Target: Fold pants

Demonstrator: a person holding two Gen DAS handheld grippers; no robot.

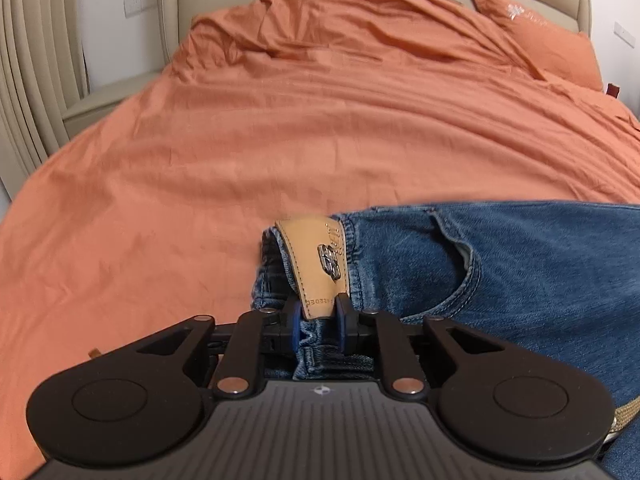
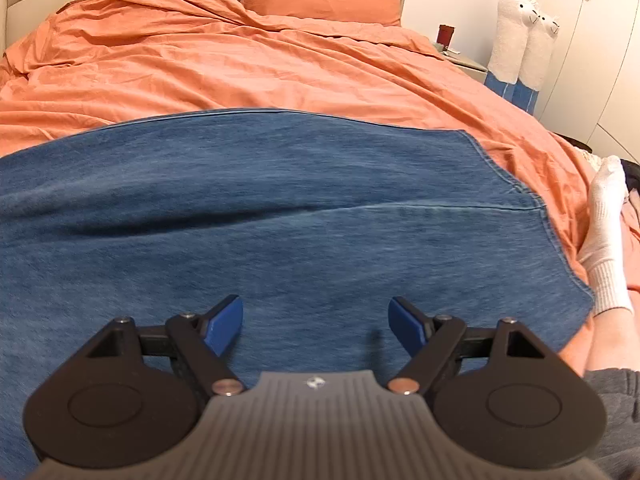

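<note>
— Left wrist view: the left claw [image 1: 318,312] is clenched on the waistband of the blue denim pants [image 1: 500,276], right at the tan leather patch [image 1: 316,260], lower centre of frame. The pants run off rightward across the orange bed cover [image 1: 280,128].

— Right wrist view: the right claw [image 2: 318,326] stands released, hovering over the legs; the hems [image 2: 560,232] lie to its right, nearer this hand.

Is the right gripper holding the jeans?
No, the right gripper is open above the jeans, pads apart.
</note>
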